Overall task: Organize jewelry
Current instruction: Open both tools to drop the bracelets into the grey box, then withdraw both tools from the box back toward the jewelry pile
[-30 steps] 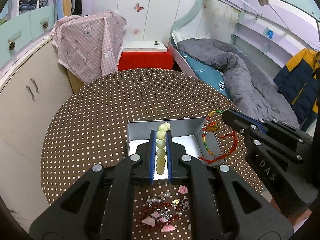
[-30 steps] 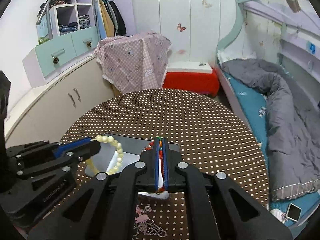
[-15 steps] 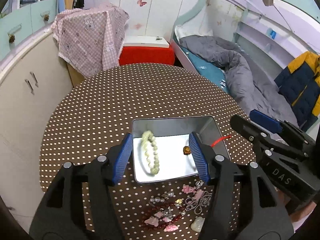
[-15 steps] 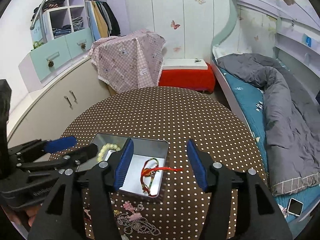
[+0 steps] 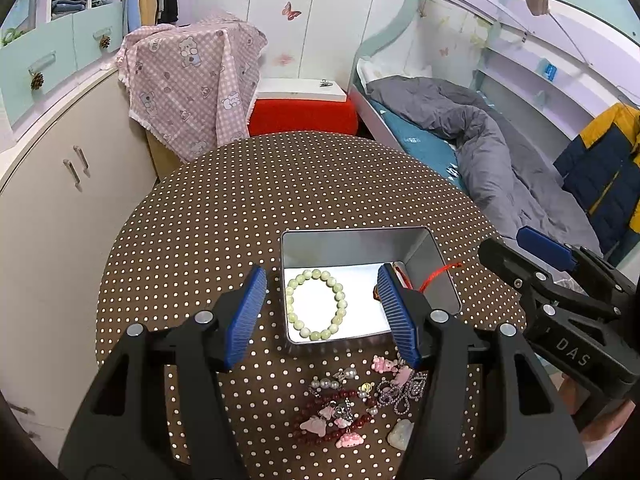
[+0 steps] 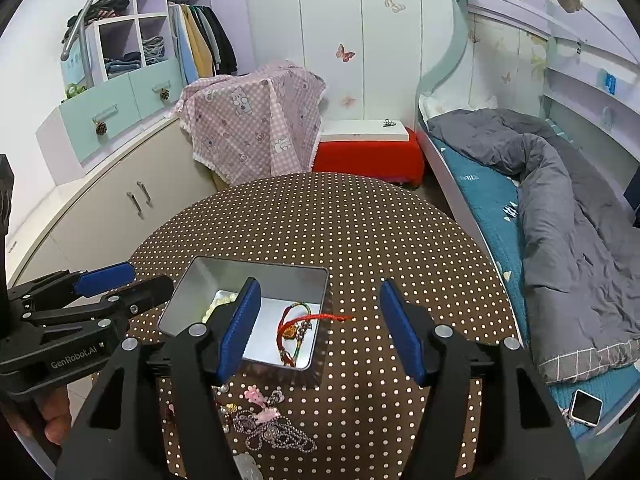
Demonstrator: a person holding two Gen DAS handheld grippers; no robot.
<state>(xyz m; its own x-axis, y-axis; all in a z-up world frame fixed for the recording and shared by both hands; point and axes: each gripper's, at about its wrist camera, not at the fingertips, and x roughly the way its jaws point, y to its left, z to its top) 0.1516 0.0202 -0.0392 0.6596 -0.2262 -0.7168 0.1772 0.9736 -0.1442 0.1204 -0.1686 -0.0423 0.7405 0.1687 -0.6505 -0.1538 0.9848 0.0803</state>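
Tin (image 5: 352, 240) walls fence the bracelets; loose jewelry pile (image 5: 352, 404) crowds its near side, far tabletop (image 6: 352, 216) seemingly open.

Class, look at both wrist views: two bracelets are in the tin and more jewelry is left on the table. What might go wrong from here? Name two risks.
1. The red cord bracelet has a tail lying over the tin's rim, so passing tongs might snag it and drag it out.
2. The loose jewelry pile is tangled: bead chain, red beads and pink charms overlap, so the open left tongs may lift several pieces at once or drop some.
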